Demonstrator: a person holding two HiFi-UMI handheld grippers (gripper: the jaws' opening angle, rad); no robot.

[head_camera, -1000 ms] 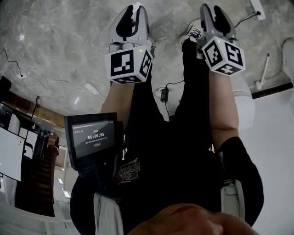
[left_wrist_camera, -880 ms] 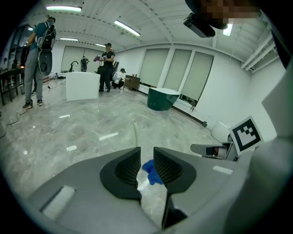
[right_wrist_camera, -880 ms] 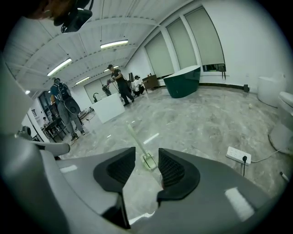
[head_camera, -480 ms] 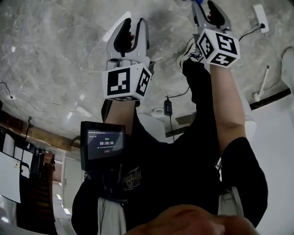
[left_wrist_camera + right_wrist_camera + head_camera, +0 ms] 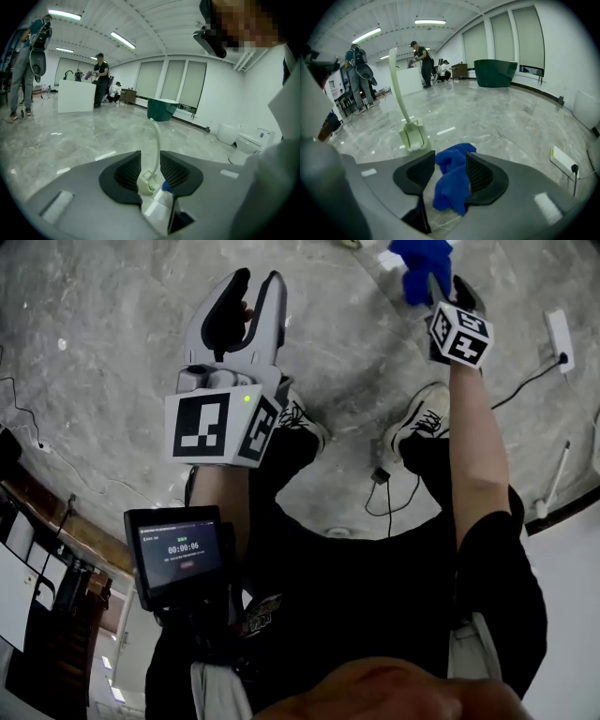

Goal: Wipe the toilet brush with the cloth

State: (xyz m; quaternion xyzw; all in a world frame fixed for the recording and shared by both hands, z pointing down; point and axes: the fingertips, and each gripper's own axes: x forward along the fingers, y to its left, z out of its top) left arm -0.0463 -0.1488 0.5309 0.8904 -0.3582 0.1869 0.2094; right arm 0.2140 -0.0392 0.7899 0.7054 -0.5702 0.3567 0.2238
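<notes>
The pale green toilet brush stands in its holder on the marble floor, its long handle rising up and left. A crumpled blue cloth lies on the floor just in front of it. My right gripper hangs over the cloth, which shows in the gap between jaws that have just been opening; the pads do not press it. In the head view the cloth sits just beyond the right gripper. My left gripper is open and empty, its jaws also having just widened, and frames the distant brush.
A white power strip with its cable lies right of the cloth. The person's two shoes stand below the grippers, near a black cable. A small screen hangs at the chest. People, a green tub and white toilets stand far off.
Both grippers have dropped toward the floor and the head view has tilted down. The blue cloth has come into view at the right gripper's tips. The left jaws stand wider.
</notes>
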